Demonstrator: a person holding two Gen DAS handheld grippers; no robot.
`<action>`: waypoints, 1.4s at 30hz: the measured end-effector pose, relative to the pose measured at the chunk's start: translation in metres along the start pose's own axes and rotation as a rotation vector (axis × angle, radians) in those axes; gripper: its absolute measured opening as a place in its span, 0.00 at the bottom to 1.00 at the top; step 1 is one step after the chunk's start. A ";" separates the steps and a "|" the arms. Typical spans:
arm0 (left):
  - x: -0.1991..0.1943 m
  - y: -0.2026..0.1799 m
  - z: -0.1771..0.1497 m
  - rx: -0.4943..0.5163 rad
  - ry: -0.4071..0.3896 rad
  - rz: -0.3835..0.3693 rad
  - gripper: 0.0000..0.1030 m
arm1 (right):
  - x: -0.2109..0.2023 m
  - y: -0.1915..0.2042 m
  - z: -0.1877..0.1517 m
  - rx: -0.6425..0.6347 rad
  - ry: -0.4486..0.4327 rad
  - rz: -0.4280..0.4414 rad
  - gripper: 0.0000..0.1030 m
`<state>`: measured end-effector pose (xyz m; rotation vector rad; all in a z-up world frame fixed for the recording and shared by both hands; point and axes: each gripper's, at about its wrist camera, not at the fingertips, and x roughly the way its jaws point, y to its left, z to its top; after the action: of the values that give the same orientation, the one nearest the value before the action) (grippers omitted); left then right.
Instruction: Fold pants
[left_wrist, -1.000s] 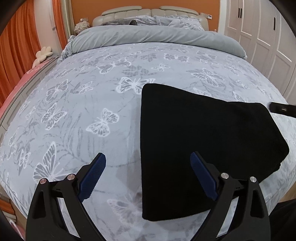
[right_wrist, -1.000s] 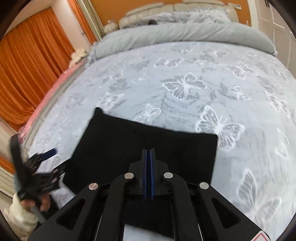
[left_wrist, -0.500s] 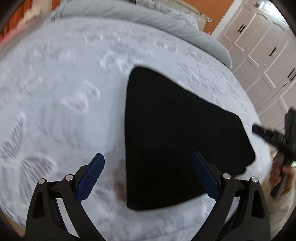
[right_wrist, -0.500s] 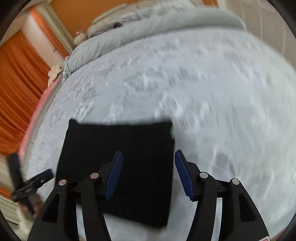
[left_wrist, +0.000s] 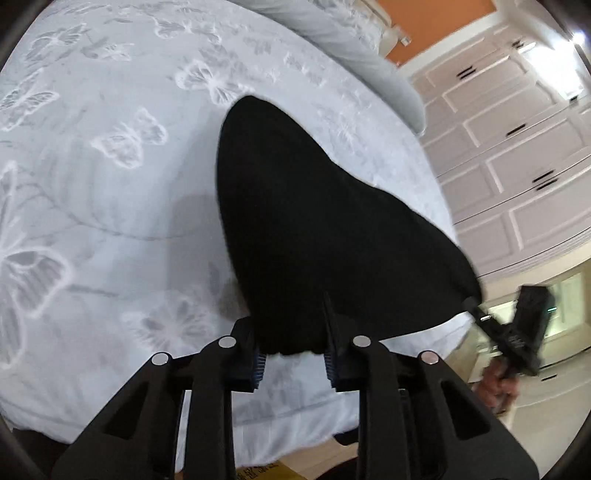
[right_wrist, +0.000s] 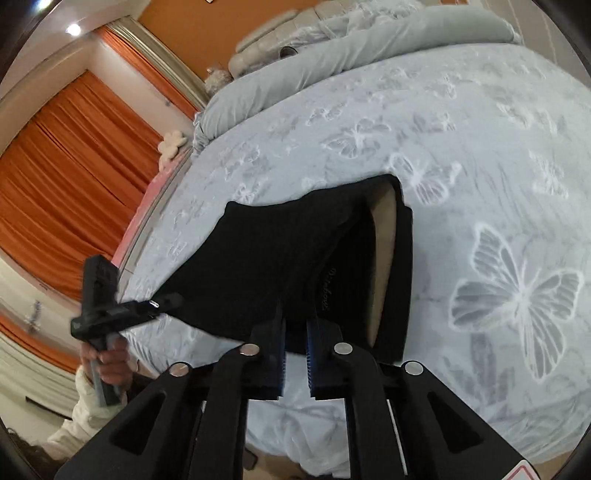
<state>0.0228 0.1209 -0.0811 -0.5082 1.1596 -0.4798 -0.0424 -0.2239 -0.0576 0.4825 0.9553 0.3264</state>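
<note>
The folded black pants (left_wrist: 325, 229) lie near the foot edge of the bed, their near edge raised off the cover. My left gripper (left_wrist: 293, 354) is shut on the near left corner of the pants. My right gripper (right_wrist: 295, 350) is shut on the near right corner of the pants (right_wrist: 266, 266), where the top layer lifts and shows a tan lining (right_wrist: 384, 258). Each gripper shows in the other's view: the right one (left_wrist: 517, 332) at the far right, the left one (right_wrist: 122, 310) at the left.
The bed cover (left_wrist: 110, 184) is pale grey with white butterflies. A grey duvet roll (right_wrist: 332, 55) and pillows lie at the head. White wardrobe doors (left_wrist: 517, 147) stand to the right, orange curtains (right_wrist: 66, 166) to the left.
Both grippers have dropped to the near edge of the pants and closed on its corners. The right gripper opened half a second ago and is shut again. The near edge now lifts.
</note>
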 end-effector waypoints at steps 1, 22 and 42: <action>0.002 0.006 -0.002 -0.012 0.000 0.030 0.43 | 0.013 -0.009 -0.005 -0.004 0.051 -0.064 0.32; 0.023 -0.004 0.016 -0.075 0.005 0.011 0.18 | 0.041 -0.001 0.010 0.139 0.019 0.002 0.28; -0.053 -0.047 -0.013 0.163 -0.272 0.404 0.87 | 0.024 0.018 -0.014 0.032 -0.047 -0.194 0.83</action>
<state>-0.0105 0.1137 -0.0183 -0.1812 0.9205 -0.1473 -0.0422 -0.1936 -0.0720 0.4214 0.9548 0.1241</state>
